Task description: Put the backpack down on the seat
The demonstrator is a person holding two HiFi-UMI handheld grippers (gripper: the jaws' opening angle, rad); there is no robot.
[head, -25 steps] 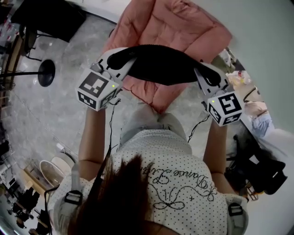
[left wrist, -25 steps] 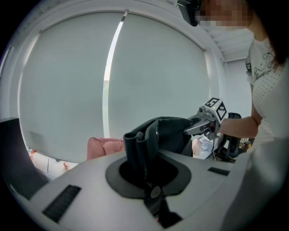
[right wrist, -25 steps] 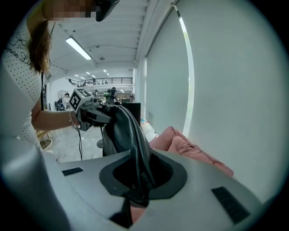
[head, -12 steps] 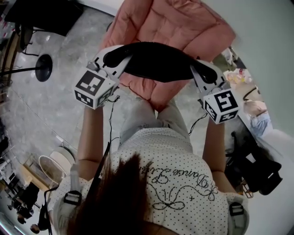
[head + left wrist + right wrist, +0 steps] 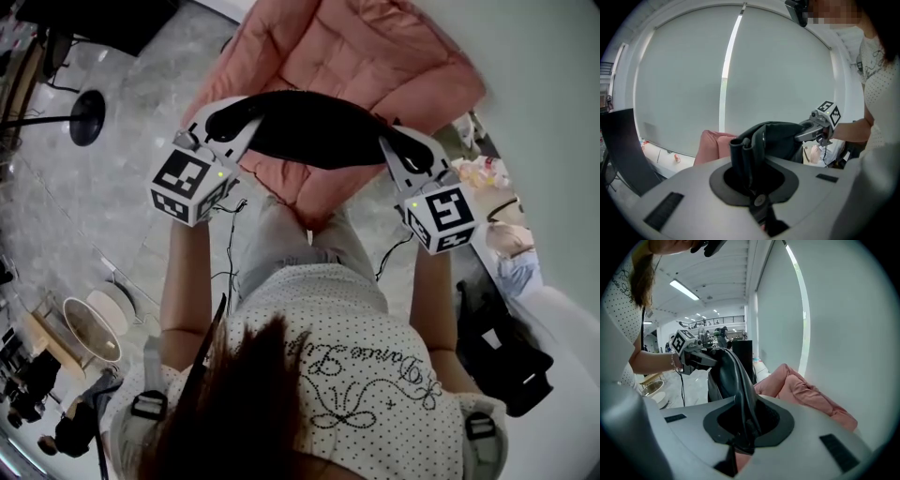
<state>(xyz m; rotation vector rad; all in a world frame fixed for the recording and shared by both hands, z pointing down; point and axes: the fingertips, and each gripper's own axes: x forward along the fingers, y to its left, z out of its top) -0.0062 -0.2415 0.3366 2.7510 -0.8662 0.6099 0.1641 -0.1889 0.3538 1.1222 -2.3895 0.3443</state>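
A black backpack [image 5: 309, 127] hangs stretched between my two grippers, just above the front part of a pink cushioned seat [image 5: 356, 52]. My left gripper [image 5: 230, 120] is shut on a fold of the backpack's left end [image 5: 776, 136]. At the other end my right gripper [image 5: 398, 148] is shut on black fabric and a strap [image 5: 733, 380]. The left gripper view shows the right gripper [image 5: 813, 132] across the bag and a corner of the seat [image 5: 712, 145]. The right gripper view shows the left gripper [image 5: 696, 358] and the seat [image 5: 806, 394] below. I cannot tell whether the bag touches the seat.
A pale wall runs along the right behind the seat. A black round stand base [image 5: 86, 117] sits on the grey floor at left, a round white basket [image 5: 89, 328] at lower left. Dark bags [image 5: 502, 352] lie at the right. The person's legs stand at the seat's front.
Both grippers and the backpack between them have sunk a little toward the pink seat. The grips on the bag look the same.
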